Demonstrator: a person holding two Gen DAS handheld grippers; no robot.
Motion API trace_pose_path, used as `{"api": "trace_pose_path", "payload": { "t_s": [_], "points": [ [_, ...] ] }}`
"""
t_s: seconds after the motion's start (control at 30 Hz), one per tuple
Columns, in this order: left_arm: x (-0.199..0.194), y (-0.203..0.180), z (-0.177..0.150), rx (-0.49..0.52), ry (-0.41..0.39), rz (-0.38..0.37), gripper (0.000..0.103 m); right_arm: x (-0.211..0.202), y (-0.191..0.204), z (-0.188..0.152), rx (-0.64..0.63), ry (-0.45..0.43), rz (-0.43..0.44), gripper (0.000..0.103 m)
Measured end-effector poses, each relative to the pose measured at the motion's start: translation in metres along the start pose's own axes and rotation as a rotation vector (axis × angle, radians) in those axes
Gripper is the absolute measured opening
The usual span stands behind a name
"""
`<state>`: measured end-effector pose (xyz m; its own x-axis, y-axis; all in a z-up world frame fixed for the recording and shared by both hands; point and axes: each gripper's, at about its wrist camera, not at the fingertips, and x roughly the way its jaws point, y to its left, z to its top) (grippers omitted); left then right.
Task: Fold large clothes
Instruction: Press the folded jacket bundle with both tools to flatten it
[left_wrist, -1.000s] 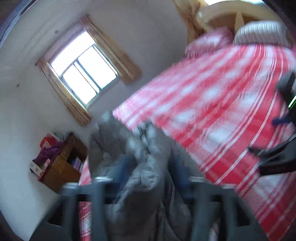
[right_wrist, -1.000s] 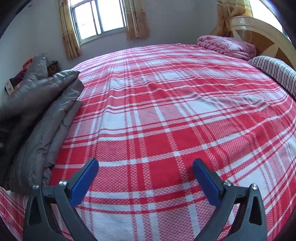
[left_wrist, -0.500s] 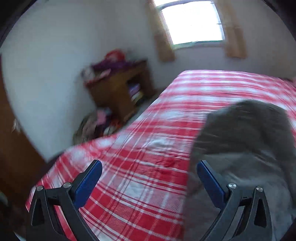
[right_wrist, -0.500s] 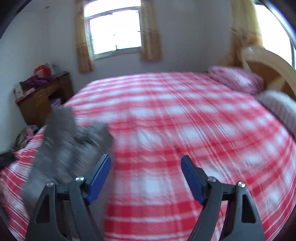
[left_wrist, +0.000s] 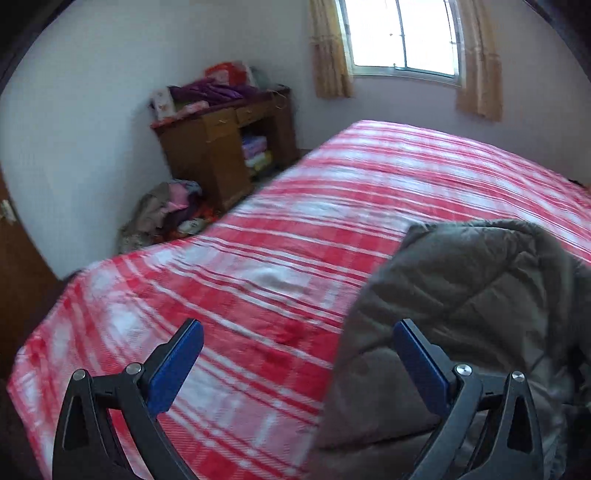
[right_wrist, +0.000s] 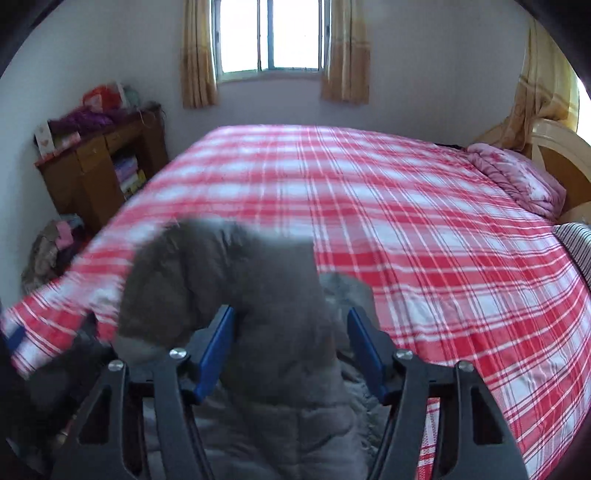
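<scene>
A grey quilted padded jacket (left_wrist: 472, 302) lies bunched near the front edge of a bed with a red and white plaid sheet (left_wrist: 280, 236). My left gripper (left_wrist: 299, 362) is open and empty, with its right finger over the jacket's left edge. In the right wrist view the jacket (right_wrist: 236, 280) bulges up between the blue pads (right_wrist: 218, 343). My right gripper (right_wrist: 290, 347) is open around this fold, its jaws standing wide and not pressing the cloth.
A wooden desk (left_wrist: 225, 147) piled with clothes stands by the wall left of the bed, with a heap of clothes (left_wrist: 166, 210) on the floor. A pink blanket (right_wrist: 517, 177), a striped pillow (right_wrist: 576, 243) and the headboard (right_wrist: 554, 147) are at the right. A window (right_wrist: 269, 33) is behind.
My left gripper let go of the jacket, opened and swung left over the bed. My right gripper moved left onto the jacket and its jaws narrowed around a fold.
</scene>
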<state>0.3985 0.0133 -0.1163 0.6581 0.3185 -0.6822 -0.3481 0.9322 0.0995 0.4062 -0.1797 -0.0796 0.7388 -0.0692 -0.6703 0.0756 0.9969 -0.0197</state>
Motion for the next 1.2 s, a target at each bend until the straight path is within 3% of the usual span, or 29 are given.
{"api": "trace_pose_path", "payload": {
  "t_s": [0.1,0.33,0.6,1.2],
  "points": [
    [0.007,-0.022,-0.013,0.034,0.018,-0.017,0.102,0.018,-0.021,-0.023,0.033,0.013,0.004,0.064],
    [0.008,-0.068,-0.032,0.136,-0.036,0.028,0.102,0.039,-0.057,-0.044,0.102,0.018,0.014,0.064],
    [0.022,-0.066,-0.041,0.095,-0.025,0.0,0.102,0.051,-0.065,-0.057,0.113,0.005,0.047,0.064],
    [0.029,-0.072,-0.049,0.099,-0.029,0.014,0.102,0.072,-0.069,-0.07,0.134,0.029,0.079,0.067]
  ]
}}
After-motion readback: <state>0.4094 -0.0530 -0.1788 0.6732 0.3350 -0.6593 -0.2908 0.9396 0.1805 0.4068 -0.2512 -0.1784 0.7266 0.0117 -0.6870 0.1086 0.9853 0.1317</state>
